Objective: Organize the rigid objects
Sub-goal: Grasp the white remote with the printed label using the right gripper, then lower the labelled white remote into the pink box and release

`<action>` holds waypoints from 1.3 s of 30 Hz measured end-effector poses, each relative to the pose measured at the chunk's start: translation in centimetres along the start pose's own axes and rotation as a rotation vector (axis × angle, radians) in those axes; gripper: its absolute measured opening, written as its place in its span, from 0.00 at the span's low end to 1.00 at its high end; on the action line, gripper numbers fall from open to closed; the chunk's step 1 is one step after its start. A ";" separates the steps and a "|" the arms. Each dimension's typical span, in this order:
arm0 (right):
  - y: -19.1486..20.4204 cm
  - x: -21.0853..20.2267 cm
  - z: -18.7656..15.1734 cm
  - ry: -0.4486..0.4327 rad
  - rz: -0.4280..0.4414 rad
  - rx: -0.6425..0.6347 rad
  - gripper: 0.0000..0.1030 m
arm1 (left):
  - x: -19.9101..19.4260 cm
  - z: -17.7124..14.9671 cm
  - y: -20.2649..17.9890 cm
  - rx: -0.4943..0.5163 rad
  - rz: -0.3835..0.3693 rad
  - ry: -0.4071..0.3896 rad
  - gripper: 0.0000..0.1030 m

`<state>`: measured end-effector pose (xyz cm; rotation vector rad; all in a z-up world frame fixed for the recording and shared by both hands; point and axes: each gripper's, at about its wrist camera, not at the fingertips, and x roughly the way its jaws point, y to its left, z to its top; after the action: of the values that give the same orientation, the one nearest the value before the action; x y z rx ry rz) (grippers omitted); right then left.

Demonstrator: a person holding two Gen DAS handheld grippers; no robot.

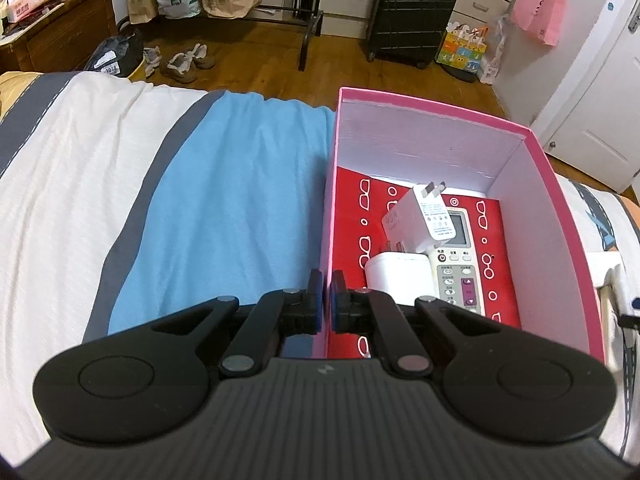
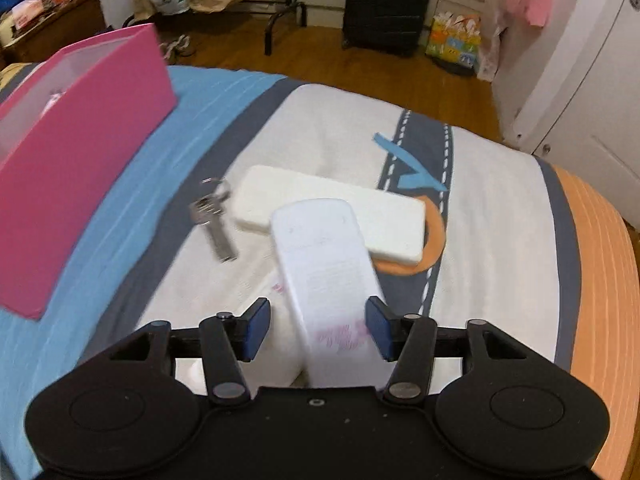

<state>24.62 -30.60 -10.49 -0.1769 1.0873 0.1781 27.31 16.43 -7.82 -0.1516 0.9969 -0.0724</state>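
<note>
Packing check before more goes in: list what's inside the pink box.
Pink box holds a remote, a plug adapter, a white block on red patterned lining. Its near end is hidden behind the gripper.

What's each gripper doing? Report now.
Left gripper: closed on the pink box's wall.
Right gripper: open, straddling the white remote, not gripping it.

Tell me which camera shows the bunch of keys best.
The right wrist view: the keys lie in plain sight on the bedspread, left of the white block, though slightly blurred. The left wrist view does not show them at all.
</note>
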 end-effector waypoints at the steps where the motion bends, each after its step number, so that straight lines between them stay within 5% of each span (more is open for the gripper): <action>1: 0.0 0.2 0.0 -0.004 -0.019 -0.008 0.61 | 0.0 0.0 0.1 0.002 -0.002 -0.001 0.03; 6: -1.0 0.7 -0.1 -0.017 0.015 0.075 0.61 | 0.1 0.0 0.0 0.013 0.008 -0.001 0.03; 9: -0.6 0.9 -0.2 -0.041 0.017 0.020 0.61 | 0.1 0.0 0.0 0.023 0.013 -0.003 0.03; 12: -0.7 1.4 -0.3 -0.077 0.028 0.010 0.71 | 0.0 0.0 -0.1 0.013 0.009 0.001 0.03; 15: -1.4 1.8 0.2 -0.084 0.036 0.100 0.61 | -0.4 0.2 -0.4 0.016 0.016 -0.022 0.02; 24: -1.0 -0.6 0.1 -0.122 0.005 0.233 0.61 | -0.5 0.2 -0.5 0.033 0.025 -0.023 0.02; 28: 1.6 -4.4 0.5 -0.214 0.027 0.209 0.61 | -0.5 0.3 -0.4 0.034 0.012 -0.017 0.02; 34: 8.0 -10.4 2.8 -0.358 0.174 0.134 0.61 | -0.3 0.5 0.1 0.032 -0.010 -0.016 0.02; 39: 15.1 -13.1 5.4 -0.384 0.275 -0.010 0.61 | -0.3 0.3 0.3 0.030 -0.020 -0.019 0.02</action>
<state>19.86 -15.41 2.75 0.0013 0.7237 0.4457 27.44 16.80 -7.44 -0.1340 0.9750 -0.1037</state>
